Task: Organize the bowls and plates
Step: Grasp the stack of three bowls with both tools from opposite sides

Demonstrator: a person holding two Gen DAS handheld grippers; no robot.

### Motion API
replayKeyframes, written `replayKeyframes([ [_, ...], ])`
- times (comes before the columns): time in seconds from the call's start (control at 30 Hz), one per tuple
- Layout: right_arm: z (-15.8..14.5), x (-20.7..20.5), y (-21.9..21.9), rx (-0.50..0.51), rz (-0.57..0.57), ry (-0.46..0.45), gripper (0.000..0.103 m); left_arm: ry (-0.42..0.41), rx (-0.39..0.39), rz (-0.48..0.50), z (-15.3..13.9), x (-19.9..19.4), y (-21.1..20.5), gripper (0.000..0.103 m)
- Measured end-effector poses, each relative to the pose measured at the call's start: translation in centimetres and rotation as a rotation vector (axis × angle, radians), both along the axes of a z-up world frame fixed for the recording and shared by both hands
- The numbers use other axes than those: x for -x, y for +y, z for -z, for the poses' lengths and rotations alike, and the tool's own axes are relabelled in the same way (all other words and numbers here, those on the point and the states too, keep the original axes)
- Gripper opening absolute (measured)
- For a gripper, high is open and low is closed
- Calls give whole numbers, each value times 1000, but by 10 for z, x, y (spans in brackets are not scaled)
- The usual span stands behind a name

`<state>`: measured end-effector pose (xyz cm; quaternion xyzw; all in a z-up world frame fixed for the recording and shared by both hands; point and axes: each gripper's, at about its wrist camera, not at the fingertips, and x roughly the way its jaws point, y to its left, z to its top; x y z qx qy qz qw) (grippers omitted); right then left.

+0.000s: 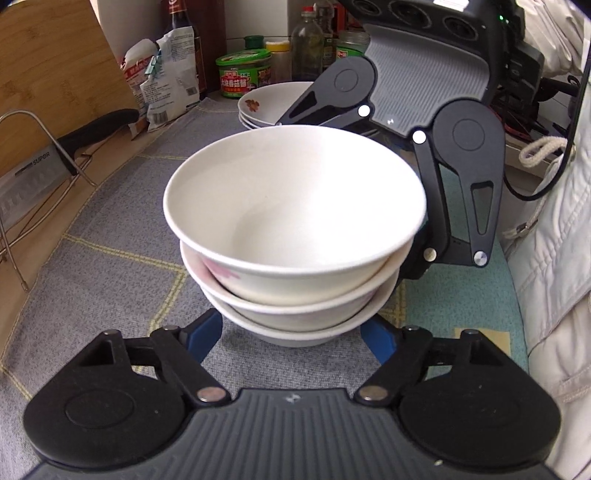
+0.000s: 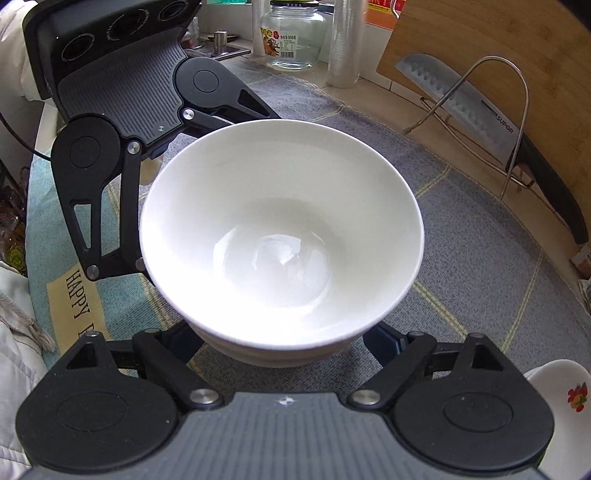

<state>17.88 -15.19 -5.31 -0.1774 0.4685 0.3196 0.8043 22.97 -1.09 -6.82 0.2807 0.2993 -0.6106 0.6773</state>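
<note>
Three white bowls point(image 1: 295, 206) stand nested in a stack on the grey mat; the middle one has a faint pink print. My left gripper point(image 1: 295, 334) straddles the lowest bowl, its blue fingers point(image 1: 207, 338) running in under the rims on both sides. Opposite it, my right gripper point(image 2: 282, 343) straddles the same stack point(image 2: 280, 229), one finger point(image 1: 419, 266) lying at the stack's far right side. The overhanging rims hide whether any pad presses on the bowls. A stack of shallow plates point(image 1: 269, 103) with a red flower print sits behind the bowls.
A cleaver point(image 1: 33, 177) rests in a wire rack against a wooden cutting board point(image 1: 55, 66) on the left. Jars and bottles point(image 1: 243, 74) and a snack bag point(image 1: 166, 77) line the back. A person's pale jacket point(image 1: 554, 258) fills the right edge. A glass jar point(image 2: 293, 33) stands beyond the mat.
</note>
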Motion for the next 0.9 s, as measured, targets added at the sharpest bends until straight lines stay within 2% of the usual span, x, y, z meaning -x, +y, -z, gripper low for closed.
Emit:
replayKeyframes([
  [0.17, -1, -3, 3, 2, -19, 16, 87, 13, -6, 42, 0, -4, -1, 80],
  [0.43, -2, -7, 5, 7, -22, 22, 87, 14, -29, 110, -2, -9, -4, 80],
  [0.9, -8, -1, 3, 5, -4, 21, 86, 15, -46, 122, -2, -13, -9, 81],
])
